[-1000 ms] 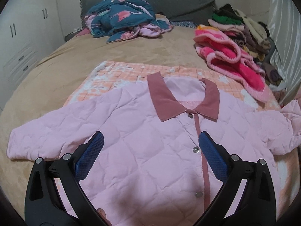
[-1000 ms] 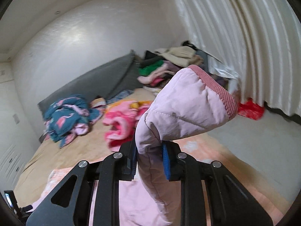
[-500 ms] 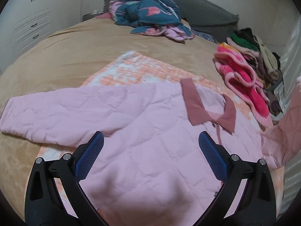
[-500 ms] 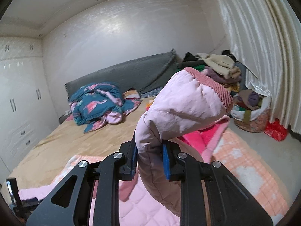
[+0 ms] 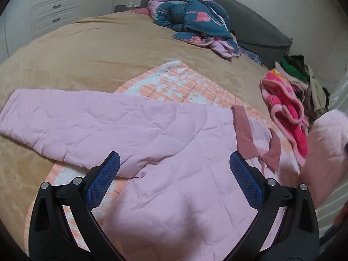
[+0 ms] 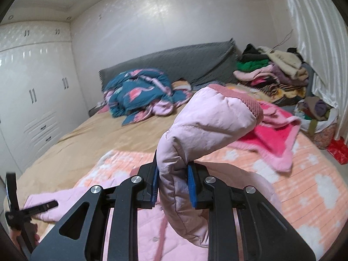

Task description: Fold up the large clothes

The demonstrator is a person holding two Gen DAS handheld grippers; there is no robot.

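A pink quilted jacket (image 5: 169, 143) with a dusty-rose collar (image 5: 244, 136) lies front up on an orange checked blanket (image 5: 174, 82) on the bed. Its left sleeve (image 5: 65, 119) stretches flat towards the left edge. My left gripper (image 5: 174, 171) hovers open over the jacket's chest, nothing between its blue pads. My right gripper (image 6: 173, 182) is shut on the jacket's other sleeve (image 6: 208, 121), lifted off the bed with its ribbed cuff (image 6: 245, 102) bent over to the right. That raised sleeve (image 5: 326, 143) shows blurred at the right of the left wrist view.
A teal flamingo-print quilt (image 5: 191, 19) is bunched by the grey headboard (image 6: 174, 63). A bright pink fleece garment (image 5: 287, 117) lies right of the jacket, with a stack of clothes (image 6: 271, 71) behind it. White wardrobes (image 6: 32, 100) stand left; a basket (image 6: 322, 126) sits by the curtain.
My left gripper has swung left across the jacket, bringing the flat sleeve into full view. My right gripper has carried the held sleeve inward from the curtain side, over the bed.
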